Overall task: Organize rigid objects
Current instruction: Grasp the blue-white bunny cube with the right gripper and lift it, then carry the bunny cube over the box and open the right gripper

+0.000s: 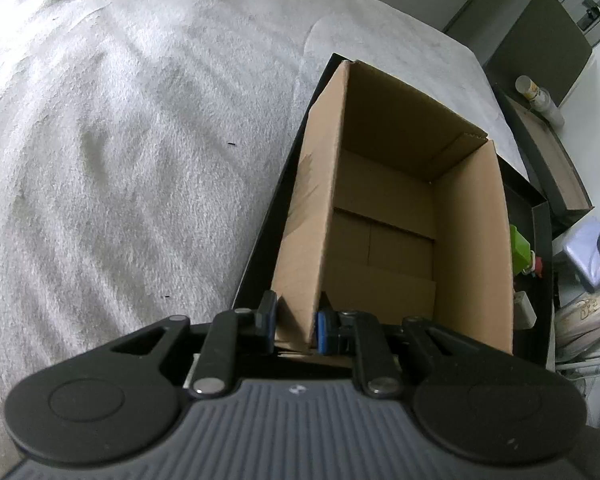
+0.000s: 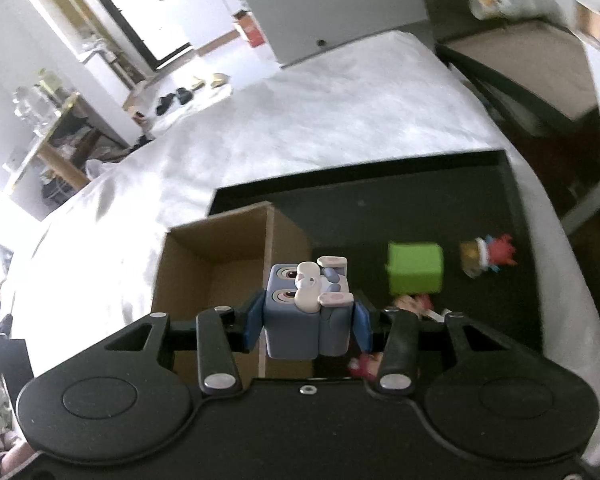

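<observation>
An open brown cardboard box (image 1: pixel 384 208) stands in a black tray (image 1: pixel 538 240) on a white-covered bed; its inside shows only bare cardboard. My left gripper (image 1: pixel 294 326) is shut on the box's near left wall, one blue pad on each side. My right gripper (image 2: pixel 306 322) is shut on a blue-grey blocky toy figure (image 2: pixel 300 312) with white ears and paws, held above the tray beside the box (image 2: pixel 216 280). A green cube (image 2: pixel 416 268) and a small red-and-yellow figure (image 2: pixel 486 254) lie on the tray to the right. The green cube (image 1: pixel 520 246) also shows past the box's right wall.
The white fleece cover (image 1: pixel 120 140) spreads left of the tray. More small toys (image 2: pixel 414 304) lie on the tray under my right gripper. A bedside shelf with a bottle (image 1: pixel 540 98) stands at the right. Shelves and a doorway (image 2: pixel 112 24) are far off.
</observation>
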Motion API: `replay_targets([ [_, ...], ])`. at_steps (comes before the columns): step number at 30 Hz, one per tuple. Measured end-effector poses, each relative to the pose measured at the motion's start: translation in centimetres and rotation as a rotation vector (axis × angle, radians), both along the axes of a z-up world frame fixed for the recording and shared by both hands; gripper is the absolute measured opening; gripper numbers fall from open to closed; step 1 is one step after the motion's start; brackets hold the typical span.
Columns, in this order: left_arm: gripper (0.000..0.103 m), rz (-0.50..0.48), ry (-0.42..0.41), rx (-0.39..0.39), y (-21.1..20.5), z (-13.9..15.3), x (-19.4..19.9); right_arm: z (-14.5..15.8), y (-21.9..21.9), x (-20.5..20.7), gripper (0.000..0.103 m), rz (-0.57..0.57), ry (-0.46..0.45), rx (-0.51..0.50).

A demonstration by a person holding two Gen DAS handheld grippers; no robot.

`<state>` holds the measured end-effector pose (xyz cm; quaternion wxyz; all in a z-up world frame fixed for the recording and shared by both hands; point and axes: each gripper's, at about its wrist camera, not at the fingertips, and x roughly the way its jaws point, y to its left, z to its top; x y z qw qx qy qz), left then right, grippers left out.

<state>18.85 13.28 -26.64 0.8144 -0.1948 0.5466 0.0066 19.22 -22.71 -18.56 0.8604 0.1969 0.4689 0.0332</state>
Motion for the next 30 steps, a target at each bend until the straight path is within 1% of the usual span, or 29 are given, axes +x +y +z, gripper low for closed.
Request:
replay_targets([
  [5, 0.018, -0.005, -0.001, -0.003, -0.2, 0.0, 0.0, 0.3, 1.8, 1.6, 0.044, 0.035, -0.017, 0.014],
  [13, 0.018, -0.014, -0.001, 0.022, -0.5, 0.0, 0.2, -0.4, 4.9, 3.1, 0.044, 0.075, -0.042, -0.016],
  [15, 0.018, -0.018, -0.005, 0.035, -0.7, 0.1, 0.2, -0.6, 5.7, 3.4, 0.044, 0.088, -0.047, -0.021],
  [21, 0.018, 0.000, -0.006, 0.030, -0.6, 0.0, 0.2, -1.7, 7.7, 4.6, 0.044, 0.113, -0.055, -0.042],
  [30, 0.017, 0.027, -0.017, 0.024, -0.5, 0.1, 0.1, -3.5, 10.8, 6.4, 0.044, 0.163, -0.064, -0.112],
])
